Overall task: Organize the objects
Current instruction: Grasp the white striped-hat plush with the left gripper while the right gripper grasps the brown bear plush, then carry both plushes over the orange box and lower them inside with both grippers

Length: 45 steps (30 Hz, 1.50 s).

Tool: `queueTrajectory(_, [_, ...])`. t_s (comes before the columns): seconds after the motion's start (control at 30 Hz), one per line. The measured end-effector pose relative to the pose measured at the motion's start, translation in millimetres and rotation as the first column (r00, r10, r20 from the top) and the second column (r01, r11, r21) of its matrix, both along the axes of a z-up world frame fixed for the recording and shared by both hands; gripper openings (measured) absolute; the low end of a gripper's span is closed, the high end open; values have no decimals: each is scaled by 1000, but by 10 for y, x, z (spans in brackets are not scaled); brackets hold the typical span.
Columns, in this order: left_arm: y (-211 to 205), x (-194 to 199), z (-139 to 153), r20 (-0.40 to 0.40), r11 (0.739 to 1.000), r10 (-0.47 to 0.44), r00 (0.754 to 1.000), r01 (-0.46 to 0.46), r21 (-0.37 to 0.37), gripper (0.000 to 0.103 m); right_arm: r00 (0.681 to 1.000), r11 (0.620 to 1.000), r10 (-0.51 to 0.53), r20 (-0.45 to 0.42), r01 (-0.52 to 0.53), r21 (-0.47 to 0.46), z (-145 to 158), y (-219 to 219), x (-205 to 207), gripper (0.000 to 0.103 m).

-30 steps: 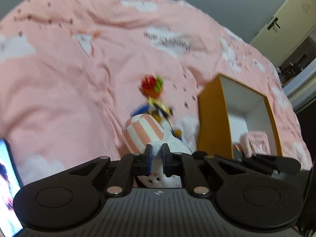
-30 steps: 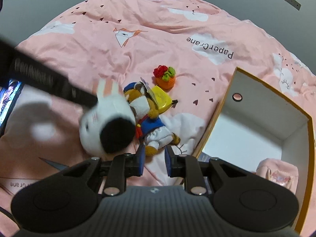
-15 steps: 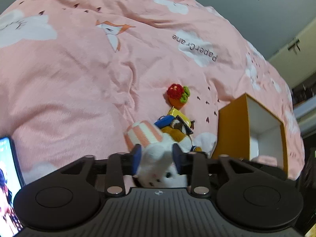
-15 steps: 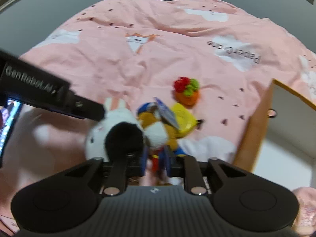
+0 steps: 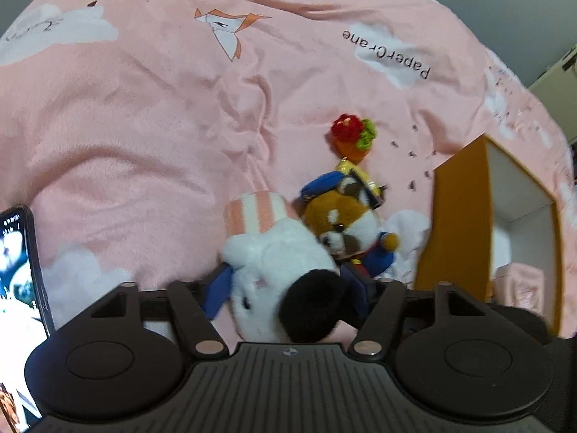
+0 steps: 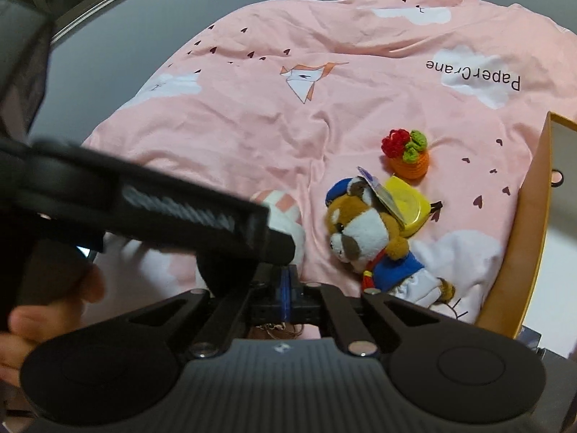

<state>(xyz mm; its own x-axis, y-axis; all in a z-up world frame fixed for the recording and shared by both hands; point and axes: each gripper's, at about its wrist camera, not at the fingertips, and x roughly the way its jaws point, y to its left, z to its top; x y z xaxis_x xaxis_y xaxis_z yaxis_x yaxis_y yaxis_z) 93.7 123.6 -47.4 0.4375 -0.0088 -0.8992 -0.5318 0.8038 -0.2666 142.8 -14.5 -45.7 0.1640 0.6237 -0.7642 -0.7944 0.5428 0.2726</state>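
A white plush bunny (image 5: pixel 274 263) with pink-striped ears and a black pompom lies on the pink quilt (image 5: pixel 144 126). My left gripper (image 5: pixel 285 292) stands around it, jaws opening, with the blue pads clear of its sides. Beside it lies a brown fox plush (image 6: pixel 364 238) in a blue cap and coat, against a yellow item (image 6: pixel 407 205). A crocheted flower pot (image 6: pixel 407 151) sits just beyond. My right gripper (image 6: pixel 286 288) is shut, pads together, close to the bunny's pompom. A small metal chain (image 6: pixel 277 326) shows under the pads; I cannot tell if it is pinched.
An orange box with a white inside (image 5: pixel 458 216) stands open at the right, with a pink item (image 5: pixel 519 285) inside. A lit phone (image 5: pixel 18 270) lies at the left. The left gripper's body (image 6: pixel 144 209) and a hand (image 6: pixel 36 310) cross the right wrist view.
My left gripper went from shut on the bunny to wide open and sank toward the quilt. My right gripper shifted left from the fox plush and closed fully.
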Motion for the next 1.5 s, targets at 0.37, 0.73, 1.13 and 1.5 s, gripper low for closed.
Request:
queueTrajectory(0.37, [-17,-11,-41,28,998,-68,997,67,16,65,981,976,64,185,-23,-216,52,-80,206,39])
queueTrajectory(0.73, [-36,35,-104,41,990,-140,989,138,36,64,977,928,182,113,-133,-348,-260,285,570,39])
queueTrajectory(1.13, [-24,-38,-68,90,989,-150,985,148,30,59,989,961,81,125,-44,-273,-145,198,434,24])
queueTrajectory(1.5, [-62,-101,489,329,980,-197,924,198,31,57,965,975,-221,141,216,49,592,-461,309,23])
